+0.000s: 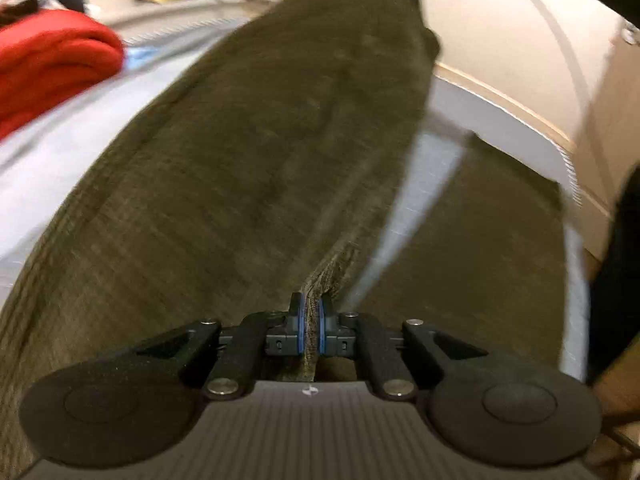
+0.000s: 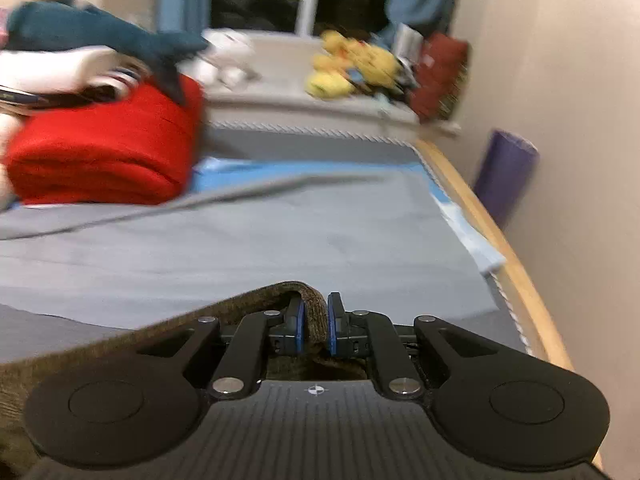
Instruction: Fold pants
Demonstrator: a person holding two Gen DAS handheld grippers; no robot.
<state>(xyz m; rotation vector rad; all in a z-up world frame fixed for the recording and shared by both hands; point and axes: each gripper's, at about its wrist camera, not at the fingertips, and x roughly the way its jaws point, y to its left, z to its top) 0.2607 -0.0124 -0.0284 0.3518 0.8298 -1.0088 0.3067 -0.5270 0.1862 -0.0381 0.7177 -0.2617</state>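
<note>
Your left gripper [image 1: 311, 320] has its blue-padded fingers pinched nearly closed on a ribbed edge of the olive-brown pants [image 1: 248, 168], whose coarse, corduroy-like cloth fans forward in a broad sheet over the grey bed sheet [image 1: 52, 168]. Your right gripper [image 2: 316, 326] is likewise clamped on a thick, rolled hem of the same pants [image 2: 256, 300], which trail off to its left. Ahead on the smooth grey sheet [image 2: 280, 240] sit a folded red blanket [image 2: 108, 148], yellow plush toys [image 2: 352, 68] and a purple roll [image 2: 505, 176] against the wall.
</note>
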